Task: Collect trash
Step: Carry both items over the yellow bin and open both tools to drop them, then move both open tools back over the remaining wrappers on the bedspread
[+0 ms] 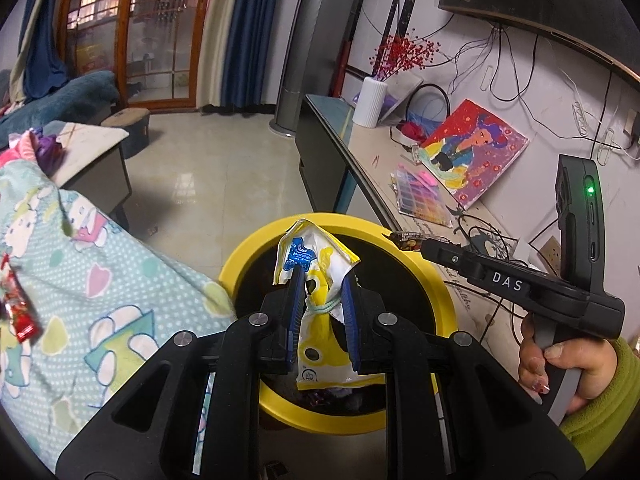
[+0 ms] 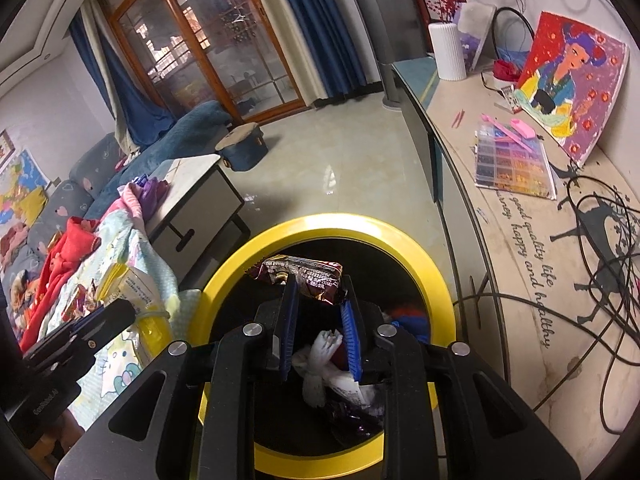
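Left gripper [image 1: 320,280] clamps a yellow pouch [image 1: 316,256], right gripper [image 2: 318,292] a brown wrapper [image 2: 304,274], above the bin [image 2: 432,264]; release only once centred over its mouth.

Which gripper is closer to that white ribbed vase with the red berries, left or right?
Right, by a little. The white vase stands on the long cabinet on the right gripper's side; the left gripper hangs over the yellow bin on the blanket side.

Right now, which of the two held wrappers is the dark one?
The brown snack wrapper in the right claw; the left claw holds a white, yellow and blue one.
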